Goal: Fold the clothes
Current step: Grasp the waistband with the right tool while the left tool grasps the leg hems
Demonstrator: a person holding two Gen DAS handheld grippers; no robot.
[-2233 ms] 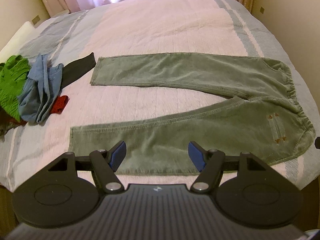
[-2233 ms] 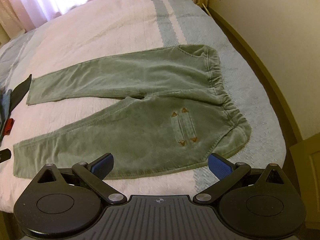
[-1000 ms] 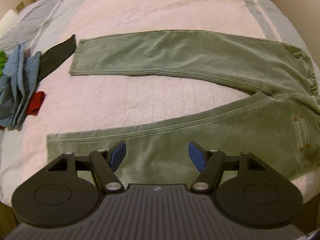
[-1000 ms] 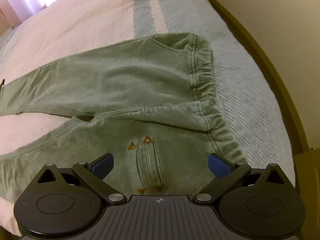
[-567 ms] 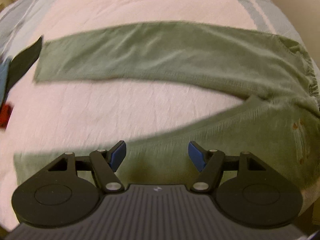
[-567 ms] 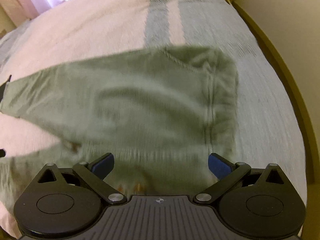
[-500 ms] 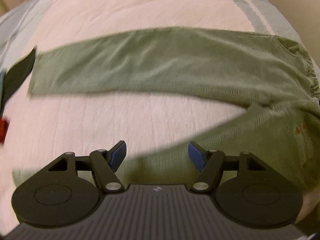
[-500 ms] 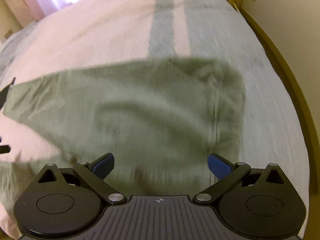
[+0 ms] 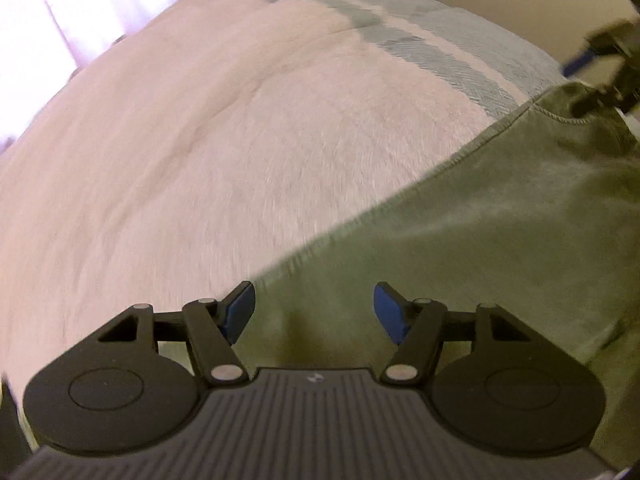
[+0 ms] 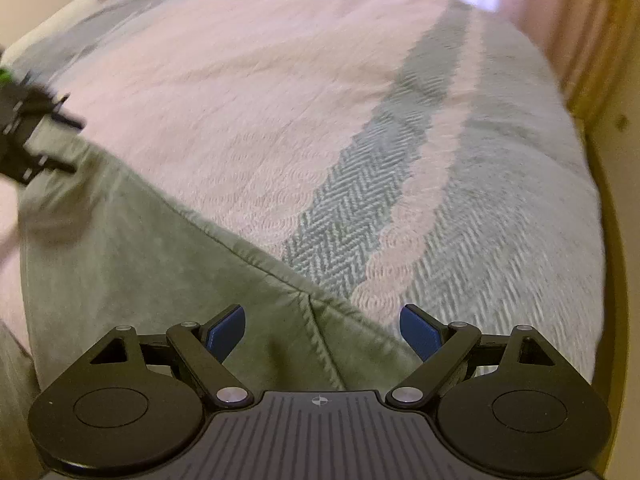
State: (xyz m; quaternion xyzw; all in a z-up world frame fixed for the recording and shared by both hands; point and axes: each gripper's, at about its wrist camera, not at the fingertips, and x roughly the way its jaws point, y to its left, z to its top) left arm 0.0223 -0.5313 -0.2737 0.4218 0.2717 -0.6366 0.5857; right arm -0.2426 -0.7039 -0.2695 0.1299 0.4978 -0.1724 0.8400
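Left wrist view first: my left gripper [image 9: 314, 312] hangs low over the far edge of the green pants [image 9: 500, 248], which lie flat on the pink bed cover [image 9: 200, 140]. Its jaws are closing, with the hem edge between them, but the blue pads do not press the cloth yet, so nothing is held. My other tongs peek in at the top right corner. Right wrist view next: my right gripper [image 10: 322, 330] is over the waist corner of the pants [image 10: 140, 248], where a seam runs down. Its jaws are closing too, cloth between them, not pinched yet. I think the folding has not really begun. No fold is made. Grabbing comes first, then all the folding.
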